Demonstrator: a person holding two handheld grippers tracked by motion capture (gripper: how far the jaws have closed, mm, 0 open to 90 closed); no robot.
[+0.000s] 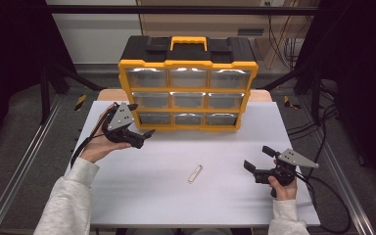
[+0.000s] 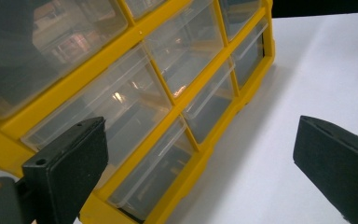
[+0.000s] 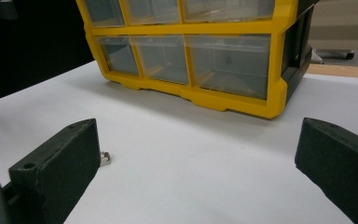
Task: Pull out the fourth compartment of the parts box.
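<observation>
From above, the left gripper (image 1: 144, 120) hovers wide-jawed by the yellow-framed organiser of clear plastic drawers (image 1: 188, 93) on the white tabletop (image 1: 235, 161); its own view suggests squaring to the bottom-left drawer (image 2: 154, 170); the right gripper (image 3: 198, 163) waits, jaws wide.

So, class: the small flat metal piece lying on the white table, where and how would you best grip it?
Grip the metal piece across its narrow width, at mid-length, coming straight down from above. It lies flat and slanted on the table, with its long sides free. The open right gripper looks nearest, turned to straddle it.
</observation>
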